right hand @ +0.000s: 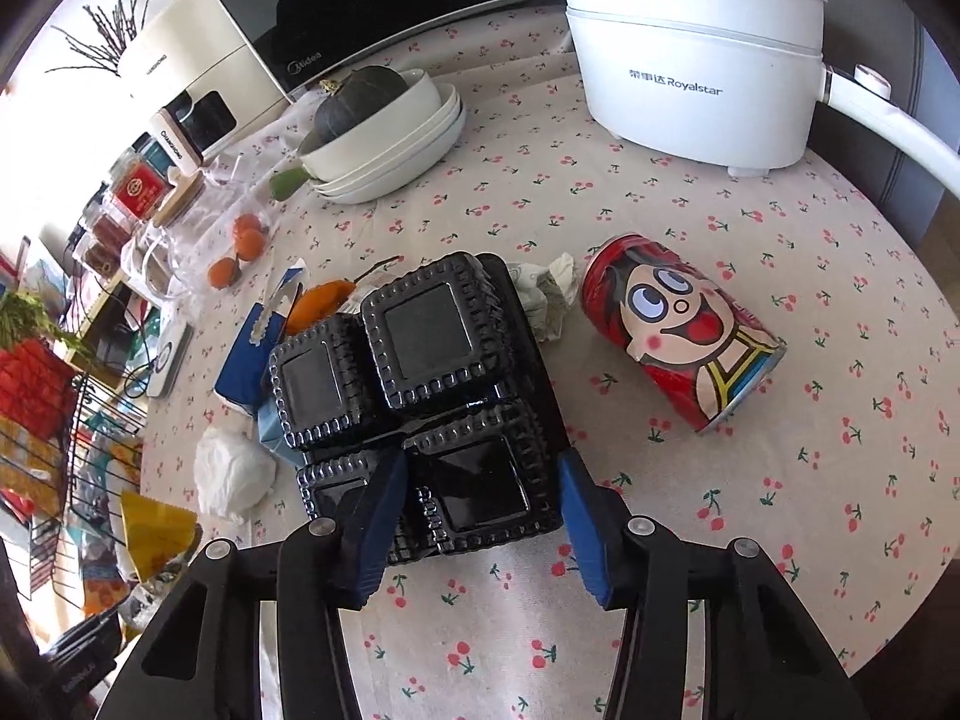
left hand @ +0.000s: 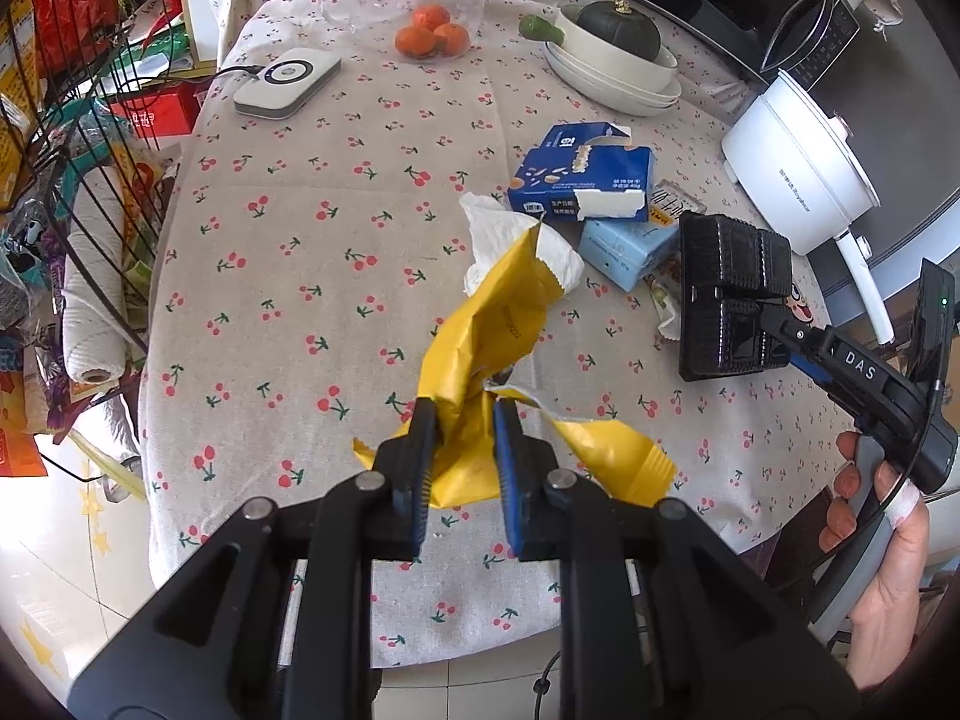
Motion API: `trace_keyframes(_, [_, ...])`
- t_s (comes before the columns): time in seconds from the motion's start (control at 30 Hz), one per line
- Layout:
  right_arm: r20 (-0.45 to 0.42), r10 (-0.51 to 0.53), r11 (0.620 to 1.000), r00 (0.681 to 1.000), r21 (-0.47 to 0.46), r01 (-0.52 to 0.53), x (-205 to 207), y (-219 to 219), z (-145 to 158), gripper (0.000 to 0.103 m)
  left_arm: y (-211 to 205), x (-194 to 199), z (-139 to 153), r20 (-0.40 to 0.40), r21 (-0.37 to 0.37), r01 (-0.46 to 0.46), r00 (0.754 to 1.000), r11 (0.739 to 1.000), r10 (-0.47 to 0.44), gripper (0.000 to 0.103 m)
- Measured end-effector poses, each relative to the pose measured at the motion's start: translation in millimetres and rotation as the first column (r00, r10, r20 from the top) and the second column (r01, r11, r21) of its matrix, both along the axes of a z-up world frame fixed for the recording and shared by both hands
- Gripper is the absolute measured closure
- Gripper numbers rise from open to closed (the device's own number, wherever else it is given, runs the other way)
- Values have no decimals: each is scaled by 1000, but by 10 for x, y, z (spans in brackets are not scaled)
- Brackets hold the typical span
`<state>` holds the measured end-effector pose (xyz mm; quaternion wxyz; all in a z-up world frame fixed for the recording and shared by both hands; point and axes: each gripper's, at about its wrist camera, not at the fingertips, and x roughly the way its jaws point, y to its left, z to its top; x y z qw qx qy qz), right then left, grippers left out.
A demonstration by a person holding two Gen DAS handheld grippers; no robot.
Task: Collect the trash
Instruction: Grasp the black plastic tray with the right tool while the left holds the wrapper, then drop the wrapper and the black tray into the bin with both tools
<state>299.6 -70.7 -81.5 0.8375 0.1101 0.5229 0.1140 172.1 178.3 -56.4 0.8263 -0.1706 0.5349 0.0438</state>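
Left gripper (left hand: 465, 420): fingers clamped on yellow wrapper (left hand: 486, 324), lifted above cherry-print bench (left hand: 288, 252). Right gripper (right hand: 480, 480): fingers half-spread around corner compartment of black plastic tray (right hand: 420, 384) (whether pads press, cannot tell). Crumpled tissue (left hand: 540, 252) beside blue cartons (left hand: 582, 180). Red cartoon can (right hand: 684, 330) lying right of tray.

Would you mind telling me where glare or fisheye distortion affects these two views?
Left wrist view: the tiled floor at lower left is blown out white, and the cherry-print tablecloth bulges toward dark corners. Right wrist view: the glossy black plastic tray carries bright highlights, and the upper left is overexposed.
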Motion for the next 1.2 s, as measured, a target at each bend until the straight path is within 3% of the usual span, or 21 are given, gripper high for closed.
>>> trace_keyframes(0.47, [35, 20, 1000, 999, -17, -19, -720, -659, 552, 52, -487, -51, 159, 52, -1, 106, 993, 994, -105, 85])
trace_keyframes(0.9, [-8, -100, 995, 995, 18, 100, -1269, -1675, 570, 52, -897, -65, 125, 45, -46, 181, 983, 982, -179, 87])
trace_keyframes(1.07, [-20, -124, 992, 992, 23, 124, -1432, -1933, 594, 51, -1260, -129, 113, 41, -84, 251, 968, 964, -248, 87])
trace_keyframes(1.2, [-17, -145, 989, 989, 5, 145, -1597, -2153, 618, 51, -1726, -201, 117, 45, -88, 346, 938, 934, -344, 87])
